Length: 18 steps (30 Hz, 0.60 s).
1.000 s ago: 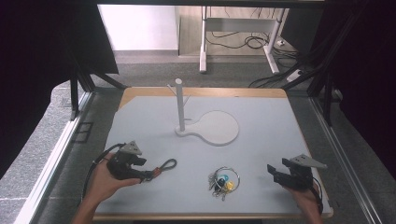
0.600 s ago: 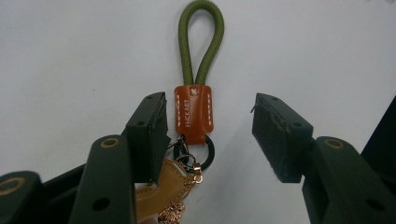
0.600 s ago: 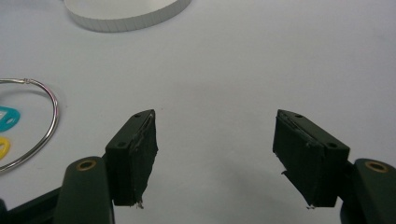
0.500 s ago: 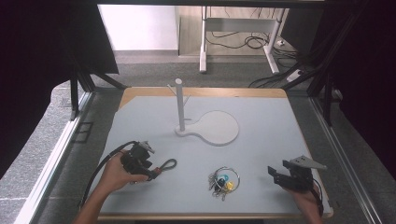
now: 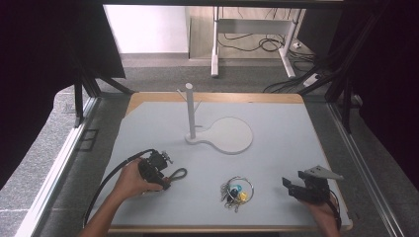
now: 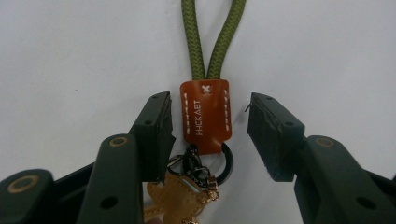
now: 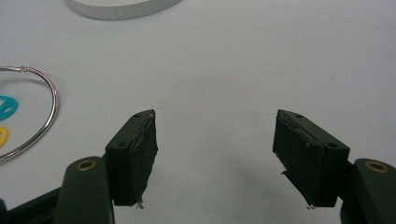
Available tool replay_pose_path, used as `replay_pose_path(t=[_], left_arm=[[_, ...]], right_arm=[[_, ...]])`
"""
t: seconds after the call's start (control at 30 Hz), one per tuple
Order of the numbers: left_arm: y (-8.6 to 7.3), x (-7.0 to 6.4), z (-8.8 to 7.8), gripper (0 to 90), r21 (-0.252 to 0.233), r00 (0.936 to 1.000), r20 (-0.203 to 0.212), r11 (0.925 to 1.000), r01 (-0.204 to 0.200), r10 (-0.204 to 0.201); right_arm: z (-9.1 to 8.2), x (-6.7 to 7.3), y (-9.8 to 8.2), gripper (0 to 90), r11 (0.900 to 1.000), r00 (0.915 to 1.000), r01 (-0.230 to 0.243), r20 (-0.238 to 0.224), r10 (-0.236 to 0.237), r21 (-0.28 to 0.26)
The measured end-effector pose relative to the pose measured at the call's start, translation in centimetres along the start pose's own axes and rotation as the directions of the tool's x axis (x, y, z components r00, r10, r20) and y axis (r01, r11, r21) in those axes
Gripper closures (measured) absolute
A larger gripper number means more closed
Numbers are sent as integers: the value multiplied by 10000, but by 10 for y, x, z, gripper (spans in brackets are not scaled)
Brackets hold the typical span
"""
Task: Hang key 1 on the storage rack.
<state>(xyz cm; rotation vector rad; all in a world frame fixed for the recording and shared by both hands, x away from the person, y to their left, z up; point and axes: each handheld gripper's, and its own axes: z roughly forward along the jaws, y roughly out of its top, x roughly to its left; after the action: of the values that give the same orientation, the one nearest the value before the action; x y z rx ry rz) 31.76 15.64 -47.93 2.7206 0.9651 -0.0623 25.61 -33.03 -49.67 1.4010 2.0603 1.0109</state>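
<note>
The left gripper [image 6: 208, 126] has just been closing, and its jaws now stand half-narrowed around the brown leather tag [image 6: 206, 115] of the keychain [image 5: 174, 174] — the left pad looks near or just at the tag's edge, the right pad clearly apart, so nothing is pinched yet. The green cord loop [image 6: 212, 37] runs away toward twelve o'clock. At four o'clock of the table [image 5: 276, 148], the right gripper [image 5: 298, 190] rests with its jaws wide and nothing between them. The key ring [image 5: 237, 190] lies at about six o'clock, and the white stand [image 5: 190, 111] rises beyond the centre. The risk, I judge: uneven closing could nudge the tag sideways, or catch the metal ring [image 6: 224, 161] below it and slip on lifting.
</note>
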Motion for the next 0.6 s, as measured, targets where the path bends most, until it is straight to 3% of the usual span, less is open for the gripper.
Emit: replay_pose_path(t=[0.2, 0.3, 0.43, 0.6], left_arm=[[4, 0, 2, 561, 442, 9995, -243, 9988, -204, 215], [7, -3, 3, 602, 558, 9980, -592, 9983, -191, 225], [7, -5, 3, 659, 519, 9973, -706, 9985, -182, 218], [6, -6, 3, 664, 442, 9967, -739, 9986, -300, 333]], right_arm=[[0, 0, 0, 307, 10000, 10000, 46, 2, -46, 18], [0, 1, 0, 307, 10000, 10000, 75, -10, -75, 60], [1, 2, 0, 306, 9999, 9999, 110, 17, -110, 100], [2, 2, 0, 306, 9998, 9999, 129, 55, -129, 141]])
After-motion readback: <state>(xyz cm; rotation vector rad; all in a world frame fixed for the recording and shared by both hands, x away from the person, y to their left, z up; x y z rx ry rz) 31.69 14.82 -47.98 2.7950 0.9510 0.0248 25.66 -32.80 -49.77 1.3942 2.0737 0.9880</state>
